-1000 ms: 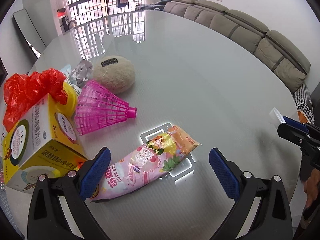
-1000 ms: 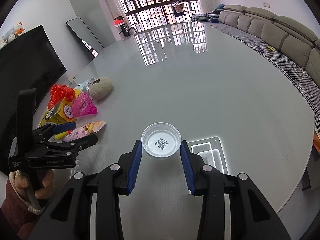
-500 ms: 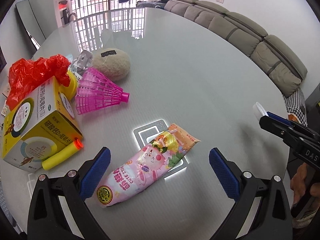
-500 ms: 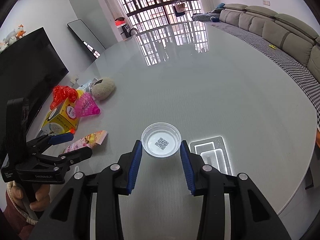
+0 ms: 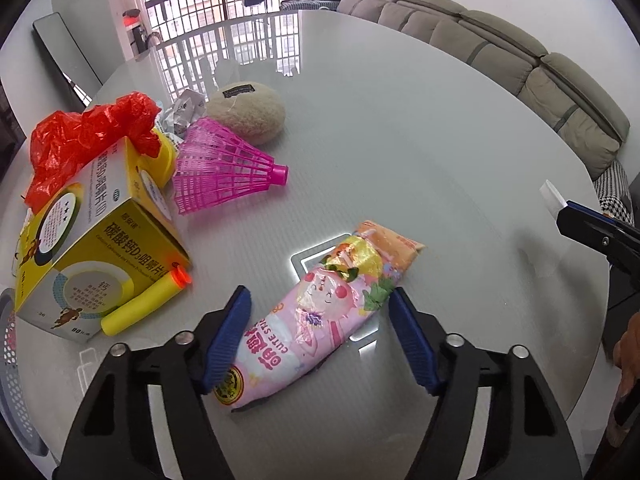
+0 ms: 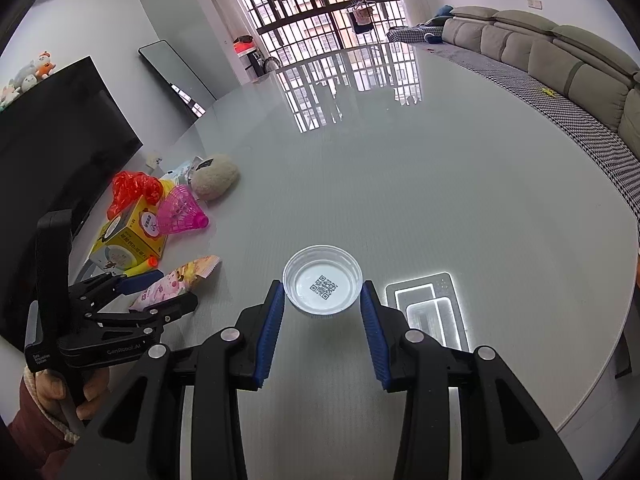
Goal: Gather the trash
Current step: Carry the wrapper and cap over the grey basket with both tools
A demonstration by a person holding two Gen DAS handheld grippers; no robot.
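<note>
A pink snack wrapper [image 5: 320, 312] lies on the grey table [image 5: 400, 128]. My left gripper [image 5: 318, 300] stands around its middle, jaws partly closed with the left pad touching it, the right pad at its edge. It shows in the right wrist view too [image 6: 156, 286], over the wrapper [image 6: 180, 280]. My right gripper [image 6: 322, 292] is shut on a clear plastic lid [image 6: 323, 285] with a QR code, held above the table. Its tip with the lid [image 5: 554, 196] shows at the right of the left wrist view.
Left of the wrapper lie a yellow box [image 5: 92, 236], a yellow foam dart [image 5: 144, 304], a red plastic bag [image 5: 84, 140], a pink shuttlecock [image 5: 224, 168], crumpled paper [image 5: 182, 110] and a beige plush [image 5: 248, 112]. A mesh basket rim [image 5: 10, 372] is at far left. A sofa [image 5: 540, 76] stands behind.
My left gripper has come down over the pink wrapper and its jaws have narrowed around it. My right gripper still holds the lid, hardly moved.
</note>
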